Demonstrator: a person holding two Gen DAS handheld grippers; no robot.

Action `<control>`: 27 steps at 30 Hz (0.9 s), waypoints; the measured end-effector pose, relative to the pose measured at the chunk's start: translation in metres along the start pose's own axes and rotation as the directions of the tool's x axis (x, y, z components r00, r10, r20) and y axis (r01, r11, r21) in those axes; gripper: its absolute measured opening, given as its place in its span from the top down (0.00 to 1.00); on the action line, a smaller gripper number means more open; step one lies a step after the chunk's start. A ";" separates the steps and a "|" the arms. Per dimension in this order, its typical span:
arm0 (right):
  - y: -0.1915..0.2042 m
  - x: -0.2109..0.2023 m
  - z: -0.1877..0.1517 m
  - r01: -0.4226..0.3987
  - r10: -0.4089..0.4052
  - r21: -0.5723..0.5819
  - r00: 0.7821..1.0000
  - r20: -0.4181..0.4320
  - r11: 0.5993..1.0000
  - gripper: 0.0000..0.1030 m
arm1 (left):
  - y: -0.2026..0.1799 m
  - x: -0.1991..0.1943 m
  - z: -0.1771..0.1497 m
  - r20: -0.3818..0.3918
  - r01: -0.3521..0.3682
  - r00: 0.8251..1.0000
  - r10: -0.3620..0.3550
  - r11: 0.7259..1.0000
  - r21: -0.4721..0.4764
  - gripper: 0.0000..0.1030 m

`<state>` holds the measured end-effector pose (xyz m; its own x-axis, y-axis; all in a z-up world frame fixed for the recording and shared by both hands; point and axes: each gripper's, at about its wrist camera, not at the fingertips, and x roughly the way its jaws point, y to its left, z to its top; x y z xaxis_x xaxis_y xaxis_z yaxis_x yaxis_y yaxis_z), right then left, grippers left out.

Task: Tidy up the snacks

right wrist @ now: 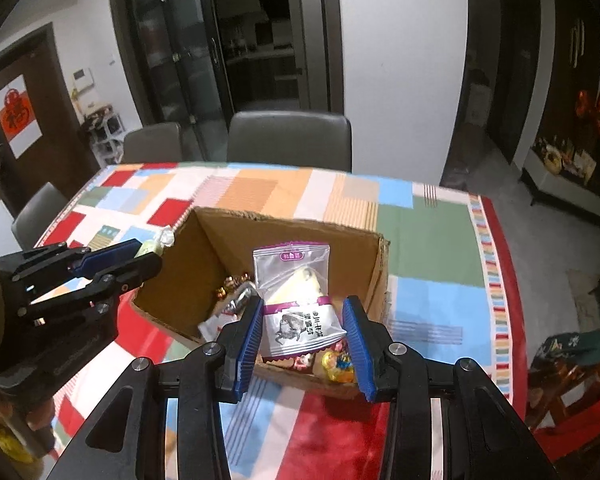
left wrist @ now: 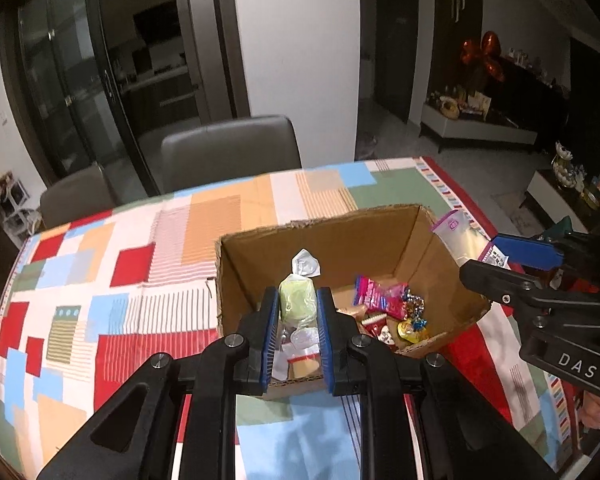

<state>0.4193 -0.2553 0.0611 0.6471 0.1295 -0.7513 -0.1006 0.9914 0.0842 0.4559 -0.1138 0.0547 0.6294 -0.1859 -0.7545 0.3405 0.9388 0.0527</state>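
Both grippers hang over the cardboard box (left wrist: 340, 240): left gripper (left wrist: 298, 320) fingers clamp a green candy (left wrist: 297, 300) at centre frame; right gripper (right wrist: 306, 336) fingers stand apart beside a purple-edged packet (right wrist: 296, 300).

We are seeing a pale green twist-wrapped candy (left wrist: 298, 300) and a silver-and-purple snack packet (right wrist: 296, 312) hanging upright over the open cardboard box (left wrist: 440, 280), where pink and gold wrapped sweets (left wrist: 384, 300) are lying.

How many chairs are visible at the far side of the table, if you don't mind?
3: one behind the table's far edge, one left of it, one at the left corner. Others may be hidden.
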 end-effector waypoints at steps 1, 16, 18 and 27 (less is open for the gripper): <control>-0.001 0.002 0.002 -0.003 0.003 0.010 1.000 -0.021 1.000 0.54 | 0.000 0.001 0.001 -0.016 -0.002 1.000 0.002 1.000 0.001 0.68; 0.002 -0.017 -0.010 0.024 -0.021 0.038 0.997 -0.076 0.999 0.39 | 0.007 -0.042 -0.013 -0.047 -0.069 0.997 0.067 0.997 -0.044 0.33; 0.003 -0.025 -0.014 0.026 -0.023 0.033 0.998 -0.064 0.999 0.39 | 0.005 -0.051 -0.018 -0.036 -0.067 0.997 0.066 0.997 -0.046 0.33; 0.014 -0.073 -0.038 0.031 -0.032 0.019 0.999 0.013 0.999 0.31 | -0.002 -0.100 -0.049 0.053 -0.077 0.995 0.081 0.995 -0.067 0.25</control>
<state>0.3419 -0.2512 0.0918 0.6600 0.0983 -0.7448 -0.0660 0.9952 0.0729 0.3579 -0.0830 0.0981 0.6911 -0.1248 -0.7119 0.2434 0.9676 0.0667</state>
